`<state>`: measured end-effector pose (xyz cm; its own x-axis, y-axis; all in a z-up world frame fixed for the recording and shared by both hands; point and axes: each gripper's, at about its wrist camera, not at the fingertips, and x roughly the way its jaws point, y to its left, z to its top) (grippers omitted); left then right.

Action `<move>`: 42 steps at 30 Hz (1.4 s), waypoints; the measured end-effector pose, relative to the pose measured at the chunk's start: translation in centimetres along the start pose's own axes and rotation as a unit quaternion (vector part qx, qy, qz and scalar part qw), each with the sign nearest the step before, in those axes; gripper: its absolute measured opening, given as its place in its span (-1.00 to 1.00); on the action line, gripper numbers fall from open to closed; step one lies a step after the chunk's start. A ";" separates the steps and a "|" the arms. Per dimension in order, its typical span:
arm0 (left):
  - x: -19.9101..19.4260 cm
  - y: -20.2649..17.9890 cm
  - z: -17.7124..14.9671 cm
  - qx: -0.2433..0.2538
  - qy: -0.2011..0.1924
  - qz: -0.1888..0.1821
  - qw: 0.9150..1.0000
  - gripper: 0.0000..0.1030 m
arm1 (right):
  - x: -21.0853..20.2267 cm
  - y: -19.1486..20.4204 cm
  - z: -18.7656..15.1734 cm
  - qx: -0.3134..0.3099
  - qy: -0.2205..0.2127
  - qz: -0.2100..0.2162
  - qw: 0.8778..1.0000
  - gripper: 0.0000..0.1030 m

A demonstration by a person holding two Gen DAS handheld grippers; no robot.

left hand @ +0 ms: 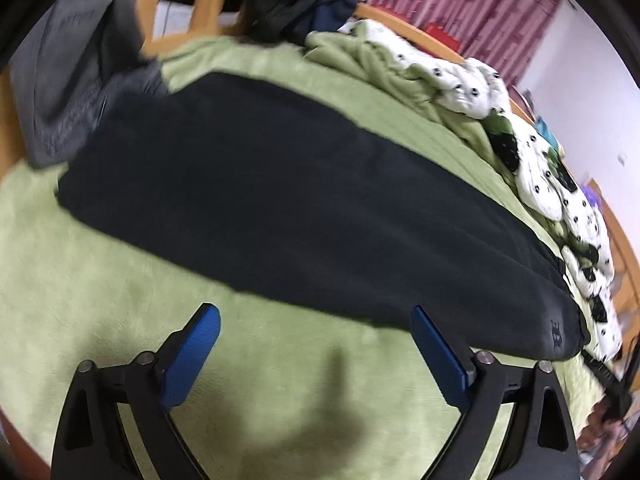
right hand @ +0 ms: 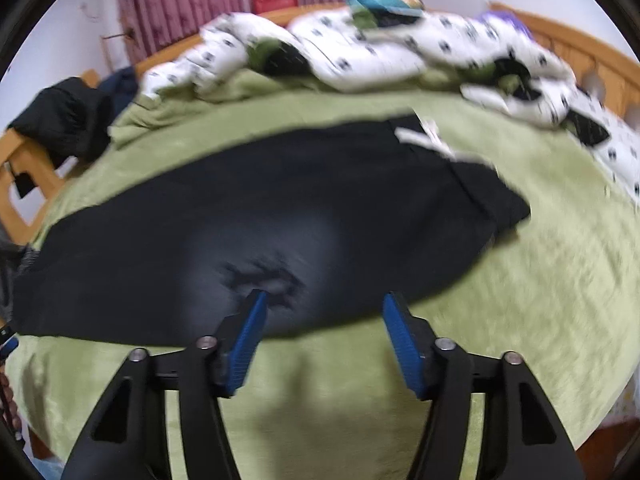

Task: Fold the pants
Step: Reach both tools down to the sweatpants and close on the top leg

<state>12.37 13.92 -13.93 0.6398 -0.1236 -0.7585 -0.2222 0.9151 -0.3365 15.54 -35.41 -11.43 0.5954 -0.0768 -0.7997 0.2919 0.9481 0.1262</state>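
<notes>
- The dark pants (left hand: 304, 200) lie flat, folded lengthwise, on the green blanket (left hand: 100, 300).
- Step in hand, I judge: reaching for the near edge; next, each gripper must pinch that edge.
- Left gripper (left hand: 316, 316): jaws wide, empty, just short of the fabric.
- Right gripper (right hand: 324, 304): jaws narrower, apparently dimpling the cloth through the blur, not clamped.
- Only the right wrist view shows the white label (right hand: 430, 140); only the left shows the grey garment (left hand: 68, 80).

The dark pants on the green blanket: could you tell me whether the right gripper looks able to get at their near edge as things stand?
Probably yes. The right gripper is open, with its fingers astride the near edge of the dark pants, and only bare green blanket lies around it.
</notes>
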 end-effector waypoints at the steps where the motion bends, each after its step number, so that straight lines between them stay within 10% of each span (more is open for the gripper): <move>1: 0.7 0.7 -0.3 -0.010 0.004 0.004 1.000 0.80 | 0.5 -0.4 -0.3 0.004 0.002 0.000 1.000 -0.01; 12: 5.2 2.8 1.1 -0.075 0.002 -0.002 0.997 0.38 | 4.9 -3.1 -1.5 0.081 0.005 0.048 0.996 -0.08; 16: 5.5 2.9 2.0 -0.073 0.009 0.030 0.997 -0.50 | 5.7 -2.9 -0.6 0.099 0.001 0.074 0.992 -0.22; 18: 5.0 3.2 2.6 -0.077 0.012 0.023 0.997 -0.74 | 5.4 -2.2 -0.1 0.092 0.004 0.099 0.991 -0.80; 24: 2.5 3.5 2.9 -0.079 0.001 -0.001 0.997 -0.75 | 4.2 -0.8 0.6 0.065 0.017 0.112 0.991 -0.69; 28: 2.4 3.3 1.9 -0.068 0.007 0.002 0.998 -0.75 | 2.8 -1.9 -0.7 0.085 -0.003 0.128 0.988 0.13; 40: 3.4 3.3 -0.9 -0.094 0.026 -0.069 0.993 0.06 | 4.9 -4.6 -0.9 0.156 0.011 0.122 0.980 0.13; 42: 3.9 3.3 -0.5 -0.104 0.022 -0.056 0.993 0.06 | 6.0 -4.3 -0.6 0.161 0.016 0.116 0.980 -0.22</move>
<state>13.74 16.27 -18.29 0.6379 -0.2404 -0.7317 -0.3009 0.7967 -0.5241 17.43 -39.81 -17.09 0.6520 0.1444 -0.7443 0.3748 0.7919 0.4820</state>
